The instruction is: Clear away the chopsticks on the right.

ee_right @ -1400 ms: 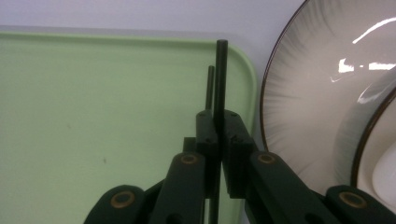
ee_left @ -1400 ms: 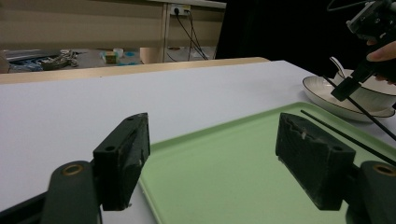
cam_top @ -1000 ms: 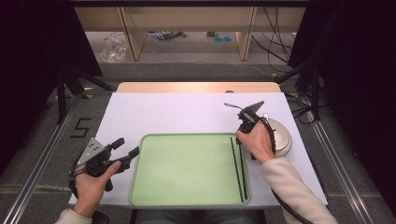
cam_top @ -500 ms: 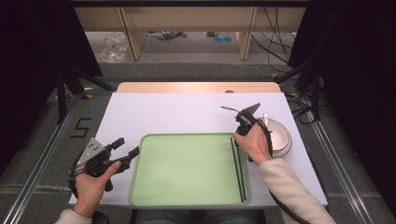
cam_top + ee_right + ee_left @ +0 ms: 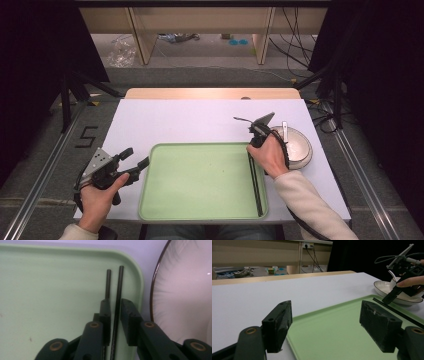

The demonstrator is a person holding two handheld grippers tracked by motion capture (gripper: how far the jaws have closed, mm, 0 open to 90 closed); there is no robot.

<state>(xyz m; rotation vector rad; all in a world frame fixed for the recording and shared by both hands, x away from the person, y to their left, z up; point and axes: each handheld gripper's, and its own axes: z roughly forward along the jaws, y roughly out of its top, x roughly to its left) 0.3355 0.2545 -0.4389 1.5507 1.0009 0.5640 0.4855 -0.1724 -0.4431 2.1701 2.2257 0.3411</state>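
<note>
- White board covers the table (image 5: pixel 165 120) in front of me, with a wooden strip along its far edge; beyond it I see grey floor, wooden shelf legs and loose cables, and dark curtains on both sides.
- On the board lies a green tray (image 5: pixel 200 180), and just past its right rim sits a white bowl (image 5: pixel 300 147) with a dark edge.
- My left gripper (image 5: pixel 131 166) hovers at the tray's left rim, jaws wide apart with nothing between them; it sits where it did a second ago.
- My right gripper (image 5: pixel 115 315) points down over the tray's right side. Compared with the earlier pictures, its hand has drawn slightly toward me, and its jaws have just been opening: one chopstick runs through the gap, the pads no longer pressing on it.
- Both black chopsticks (image 5: pixel 256 182) lie flat in the tray, side by side along its right wall, their long axis running from me toward the far edge, almost parallel to the rim.
</note>
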